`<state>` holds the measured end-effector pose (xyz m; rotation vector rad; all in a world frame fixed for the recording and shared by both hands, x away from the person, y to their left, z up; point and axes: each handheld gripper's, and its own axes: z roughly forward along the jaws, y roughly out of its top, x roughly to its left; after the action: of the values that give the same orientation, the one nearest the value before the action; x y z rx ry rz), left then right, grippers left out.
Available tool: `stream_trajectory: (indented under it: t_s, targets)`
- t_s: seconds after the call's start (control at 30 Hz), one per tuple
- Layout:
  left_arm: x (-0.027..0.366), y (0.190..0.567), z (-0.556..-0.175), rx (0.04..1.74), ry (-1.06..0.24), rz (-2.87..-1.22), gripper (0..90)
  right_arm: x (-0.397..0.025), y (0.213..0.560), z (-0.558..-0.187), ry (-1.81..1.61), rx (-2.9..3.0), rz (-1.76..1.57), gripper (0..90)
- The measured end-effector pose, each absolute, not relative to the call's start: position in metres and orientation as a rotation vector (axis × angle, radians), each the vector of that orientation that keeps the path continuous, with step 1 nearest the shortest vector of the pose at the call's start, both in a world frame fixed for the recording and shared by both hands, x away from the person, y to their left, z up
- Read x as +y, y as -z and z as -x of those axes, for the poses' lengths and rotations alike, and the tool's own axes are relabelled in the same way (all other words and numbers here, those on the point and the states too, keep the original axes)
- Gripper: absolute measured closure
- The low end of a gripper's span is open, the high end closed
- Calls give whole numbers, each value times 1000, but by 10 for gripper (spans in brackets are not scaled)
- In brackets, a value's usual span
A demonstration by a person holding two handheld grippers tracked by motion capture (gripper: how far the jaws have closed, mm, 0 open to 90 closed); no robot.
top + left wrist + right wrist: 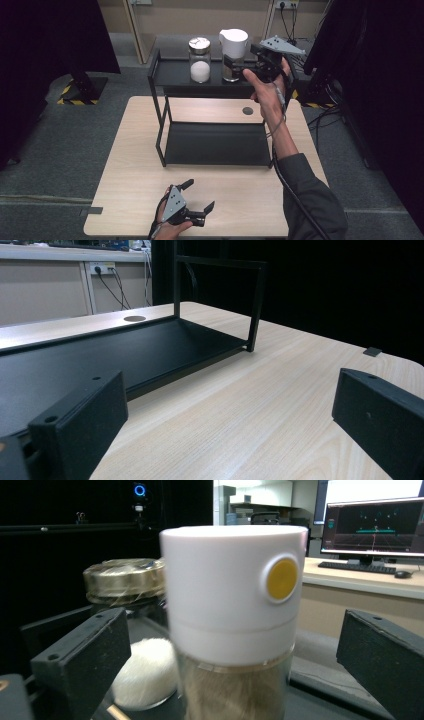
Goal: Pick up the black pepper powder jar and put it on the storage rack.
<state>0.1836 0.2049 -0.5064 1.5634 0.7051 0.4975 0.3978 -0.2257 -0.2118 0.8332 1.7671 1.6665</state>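
1. The white-capped jar (233, 47) stands upright at the right of the rack's (160, 85) top shelf, just beside a gold-lidded jar (199, 59) half full of white powder. Its cap carries a yellow dot (282, 578), and brownish contents show through the glass below.
2. The right arm reaches forward over the counter (130, 165), sleeve at the near edge, hand raised to shelf height with the right tongs (236, 64) pointing left at the jar.
3. The left hand rests low at the near edge of the counter, its left tongs (199, 195) aimed to the right over bare wood.
4. The counter is pale wood with a round grommet (247, 110) behind the rack; grey carpet lies around it, black curtains hang at both sides, and a monitor (372, 527) sits on a desk beyond.
5. The right tongs are spread wide, one jaw on each side of the white-capped jar, apart from it in the right gripper view.
6. The left tongs are spread too, holding nothing, with the rack's lower shelf (125, 352) ahead.
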Motion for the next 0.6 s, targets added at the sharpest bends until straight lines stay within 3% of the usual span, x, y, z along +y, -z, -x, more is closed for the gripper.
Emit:
stream_trajectory:
  t_s: [0.6]
  targets:
    - [204,507,-183,708,-500,-1565,7,-245,235,-363,-1733,1804,-729,7]
